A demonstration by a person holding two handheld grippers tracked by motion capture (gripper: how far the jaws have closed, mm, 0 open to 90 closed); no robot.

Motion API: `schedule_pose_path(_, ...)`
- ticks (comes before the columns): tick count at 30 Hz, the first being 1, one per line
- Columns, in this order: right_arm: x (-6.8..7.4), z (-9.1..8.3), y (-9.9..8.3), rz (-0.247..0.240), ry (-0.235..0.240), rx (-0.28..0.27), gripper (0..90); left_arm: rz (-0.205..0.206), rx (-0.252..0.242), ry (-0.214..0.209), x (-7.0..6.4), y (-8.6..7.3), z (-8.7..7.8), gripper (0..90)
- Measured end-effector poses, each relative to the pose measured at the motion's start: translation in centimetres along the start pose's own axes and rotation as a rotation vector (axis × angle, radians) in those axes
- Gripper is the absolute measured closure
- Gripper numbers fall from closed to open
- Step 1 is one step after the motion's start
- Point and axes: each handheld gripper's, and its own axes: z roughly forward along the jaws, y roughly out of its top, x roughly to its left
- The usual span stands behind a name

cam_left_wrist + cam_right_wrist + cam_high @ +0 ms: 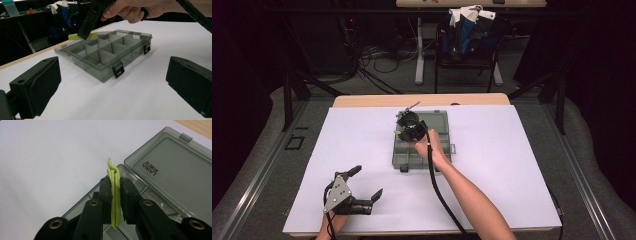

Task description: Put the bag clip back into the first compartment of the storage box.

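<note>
Right gripper [115, 202] clamps green clip [114, 195].

Wooden table [362, 100] covered by a white sheet [512, 165], open grey compartment box [439, 131] lying on it

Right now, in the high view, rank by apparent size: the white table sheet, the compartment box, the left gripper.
1. white table sheet, largest by far.
2. compartment box.
3. left gripper, smallest, though nearer the camera, so only slightly unsure.
</note>
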Motion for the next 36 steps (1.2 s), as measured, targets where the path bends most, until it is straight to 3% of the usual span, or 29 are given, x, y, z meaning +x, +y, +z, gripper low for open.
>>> schedule_pose_path(9,-0.1,1.0,0.0,0.080,-0.033,0.037,80.2,-0.002,-0.002,0.001,0.0,0.0,0.0,0.0)
schedule_pose_path(15,-0.2,1.7,0.2,0.101,-0.054,0.040,79.3,-0.004,-0.006,0.002,0.0,0.1,0.0,0.0)
schedule_pose_path(20,-0.5,1.7,-0.1,0.108,-0.038,0.036,59.5,-0.005,-0.002,0.006,0.0,0.1,0.3,0.0)
schedule_pose_path(27,-1.2,-0.3,-1.2,0.102,0.016,0.011,18.8,0.000,0.003,0.007,-0.1,0.1,0.4,0.0)
schedule_pose_path(36,-1.5,-3.6,-3.0,0.040,0.042,-0.043,1.8,0.000,0.004,0.010,-0.1,0.0,0.1,0.0)
